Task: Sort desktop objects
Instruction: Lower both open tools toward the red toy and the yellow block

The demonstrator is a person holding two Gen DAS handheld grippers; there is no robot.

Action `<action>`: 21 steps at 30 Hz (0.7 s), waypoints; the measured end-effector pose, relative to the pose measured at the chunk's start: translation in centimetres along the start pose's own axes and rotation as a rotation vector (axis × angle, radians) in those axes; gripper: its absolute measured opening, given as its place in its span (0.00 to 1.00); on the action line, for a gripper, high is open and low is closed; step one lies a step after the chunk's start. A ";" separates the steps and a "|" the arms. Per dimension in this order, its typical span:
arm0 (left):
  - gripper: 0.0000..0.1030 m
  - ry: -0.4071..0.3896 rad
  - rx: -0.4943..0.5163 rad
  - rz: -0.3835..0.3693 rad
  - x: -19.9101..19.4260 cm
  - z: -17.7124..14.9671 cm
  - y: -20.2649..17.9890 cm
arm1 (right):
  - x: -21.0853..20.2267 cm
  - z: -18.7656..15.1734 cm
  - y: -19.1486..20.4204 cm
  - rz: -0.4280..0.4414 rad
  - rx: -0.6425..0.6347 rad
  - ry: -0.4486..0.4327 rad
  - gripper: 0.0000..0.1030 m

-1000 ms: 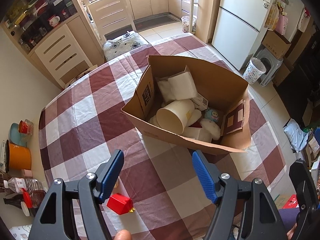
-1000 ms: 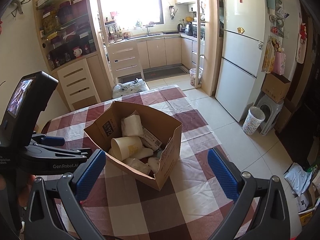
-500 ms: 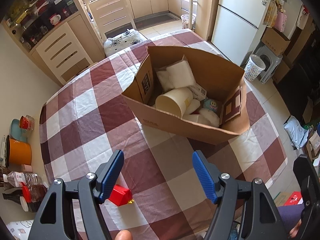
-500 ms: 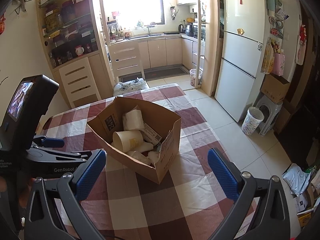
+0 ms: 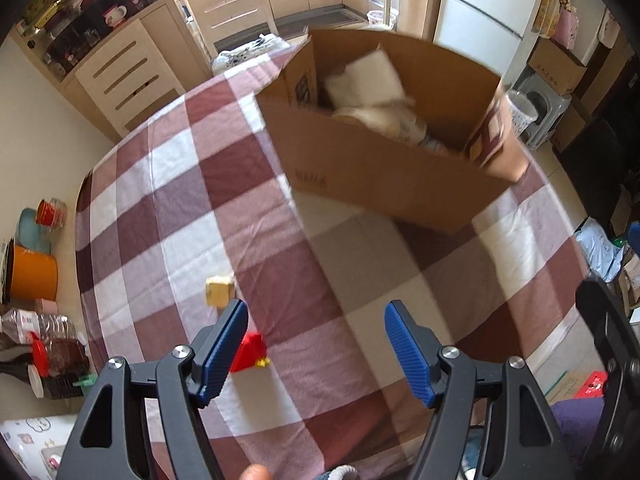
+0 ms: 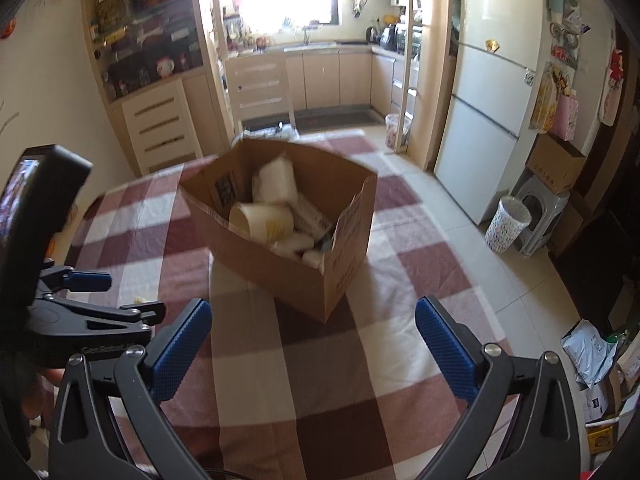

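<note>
An open cardboard box [image 5: 384, 176] [image 6: 280, 268] stands on the checked tablecloth, holding a white paper cup [image 6: 264, 222], white packets and other small items. On the cloth nearer to me lie a small red toy [image 5: 250, 354] and a pale yellow block [image 5: 219, 291]. My left gripper [image 5: 316, 340] hangs open above the cloth with nothing between its fingers; the red toy shows just beside its left finger [image 5: 222, 348]. My right gripper [image 6: 314, 340] is open and empty, short of the box's near corner. The left gripper's body [image 6: 80, 316] fills the left of the right wrist view.
An orange pot [image 5: 34, 276], bottles [image 5: 44, 332] and a red jar [image 5: 50, 212] stand on a surface left of the table. A chair [image 6: 260, 92] is at the table's far end. A fridge [image 6: 492, 128], patterned bin [image 6: 508, 224] and stool stand to the right.
Both grippers have sunk toward the table and drawn back from the box. In the left wrist view the box has slid up and the yellow block has come into sight.
</note>
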State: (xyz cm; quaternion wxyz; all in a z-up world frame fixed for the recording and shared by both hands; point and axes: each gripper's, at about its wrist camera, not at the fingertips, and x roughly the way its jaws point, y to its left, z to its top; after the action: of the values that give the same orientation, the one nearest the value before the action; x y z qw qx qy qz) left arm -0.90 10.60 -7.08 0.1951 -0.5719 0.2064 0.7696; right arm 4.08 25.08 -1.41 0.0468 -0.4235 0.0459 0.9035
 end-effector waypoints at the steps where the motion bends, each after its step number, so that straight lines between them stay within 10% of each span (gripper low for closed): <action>1: 0.71 0.016 0.001 0.010 0.7 -0.8 0.2 | 0.4 -0.5 0.2 0.004 -0.005 0.012 1.00; 11: 0.71 0.180 -0.181 -0.027 8.6 -8.9 5.4 | 4.1 -5.5 4.1 0.051 -0.130 0.127 1.00; 21: 0.71 0.035 -0.487 -0.134 12.1 -9.2 11.0 | 6.6 -8.3 7.5 0.105 -0.241 0.193 1.00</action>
State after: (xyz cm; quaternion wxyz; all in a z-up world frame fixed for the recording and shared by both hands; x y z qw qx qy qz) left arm -2.73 -2.80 -20.07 0.0984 -0.6277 -0.0203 0.7720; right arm 5.33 16.96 -11.44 -0.0563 -0.5078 -0.0363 0.8589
